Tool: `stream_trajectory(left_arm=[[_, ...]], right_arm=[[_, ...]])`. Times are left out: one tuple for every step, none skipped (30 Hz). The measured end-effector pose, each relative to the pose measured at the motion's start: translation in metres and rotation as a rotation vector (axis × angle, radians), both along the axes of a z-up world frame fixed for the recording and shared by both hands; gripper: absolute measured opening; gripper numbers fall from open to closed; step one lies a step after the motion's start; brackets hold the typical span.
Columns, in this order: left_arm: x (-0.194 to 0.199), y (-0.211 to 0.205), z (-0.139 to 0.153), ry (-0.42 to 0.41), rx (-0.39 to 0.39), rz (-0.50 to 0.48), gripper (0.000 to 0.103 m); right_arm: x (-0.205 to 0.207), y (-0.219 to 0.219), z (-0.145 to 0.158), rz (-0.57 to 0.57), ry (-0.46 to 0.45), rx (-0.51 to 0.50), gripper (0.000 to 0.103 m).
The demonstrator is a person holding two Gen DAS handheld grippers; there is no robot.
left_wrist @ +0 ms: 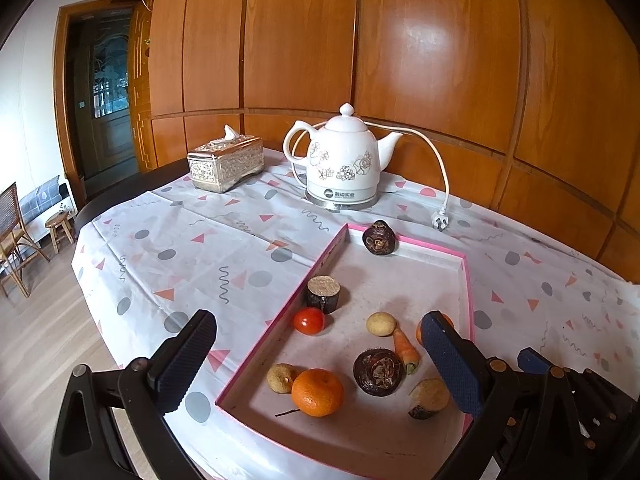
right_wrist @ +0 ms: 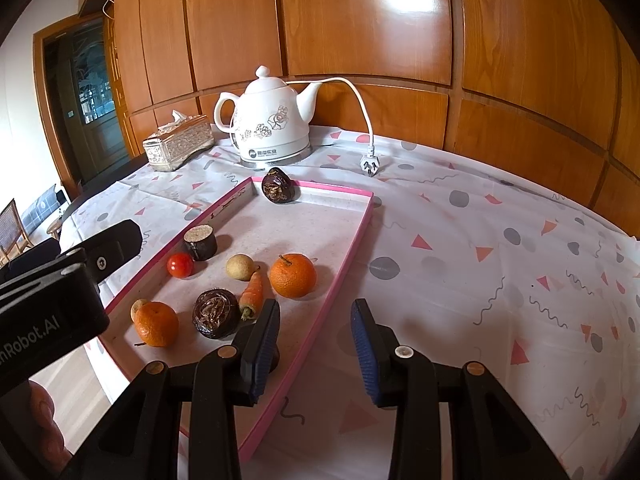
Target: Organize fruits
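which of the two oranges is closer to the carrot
The orange near the tray's right rim, just beside the carrot. The other orange sits at the near left, beyond a dark water chestnut.

place: home, living or dining room | walls: glossy wooden panelling (left_wrist: 400,40) | table (left_wrist: 160,248): patterned plastic cloth | on it: white ceramic electric kettle (left_wrist: 342,160), silver tissue box (left_wrist: 226,162) | side: rattan chair (left_wrist: 12,232), small wooden stool (left_wrist: 60,226), wooden door (left_wrist: 108,120), wood-look floor (left_wrist: 40,340)
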State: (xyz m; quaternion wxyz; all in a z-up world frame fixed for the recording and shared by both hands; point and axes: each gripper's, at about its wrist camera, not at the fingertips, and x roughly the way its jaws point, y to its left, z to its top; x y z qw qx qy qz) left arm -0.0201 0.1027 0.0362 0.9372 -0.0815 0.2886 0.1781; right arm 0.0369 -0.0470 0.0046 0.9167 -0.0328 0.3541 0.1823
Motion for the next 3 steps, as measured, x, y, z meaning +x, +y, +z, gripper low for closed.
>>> stream_trajectory(left_arm=[[0.0001, 0.0004, 0.0, 0.001, -0.004, -0.002, 0.102], [0.0003, 0.0005, 0.0, 0.002, -0.005, -0.002, 0.102], [0.0007, 0.0004, 0.0001, 0.003, -0.008, -0.006, 0.102]], right_arm=[[0.0, -0.0001, 0.0, -0.001, 0.0, 0.0, 0.037], [0.0, -0.0004, 0.0002, -0.002, -0.001, 0.0, 0.037], [0.0002, -0.0013, 0.0004, -0.004, -0.001, 0.002, 0.037]])
